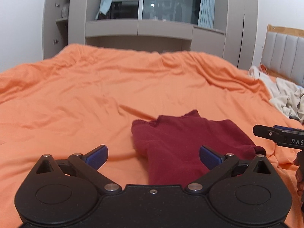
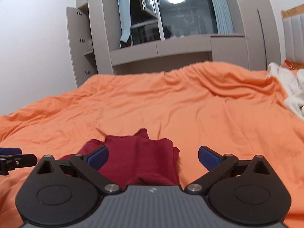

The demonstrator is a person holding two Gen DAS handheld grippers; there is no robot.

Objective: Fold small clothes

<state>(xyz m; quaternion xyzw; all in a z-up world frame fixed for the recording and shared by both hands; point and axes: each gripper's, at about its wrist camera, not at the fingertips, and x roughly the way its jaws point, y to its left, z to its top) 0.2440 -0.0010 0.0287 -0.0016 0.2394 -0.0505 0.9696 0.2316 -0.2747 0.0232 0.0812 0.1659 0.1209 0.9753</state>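
Observation:
A small dark red garment [image 1: 182, 142] lies partly folded on the orange bed cover [image 1: 95, 95]. My left gripper [image 1: 153, 155] is open and empty, with the garment's near end between and to the right of its blue fingertips [image 1: 96, 156]. My right gripper [image 2: 153, 156] is open and empty just above the same garment [image 2: 140, 155], which runs under its body. The right gripper also shows at the right edge of the left wrist view [image 1: 279, 134]. The left gripper shows at the left edge of the right wrist view [image 2: 13, 159].
A pile of white and pale clothes [image 1: 285, 95] lies at the right of the bed near the padded headboard [image 1: 285, 53]. Grey cabinets and a window seat [image 1: 152, 30] stand beyond the bed's far edge.

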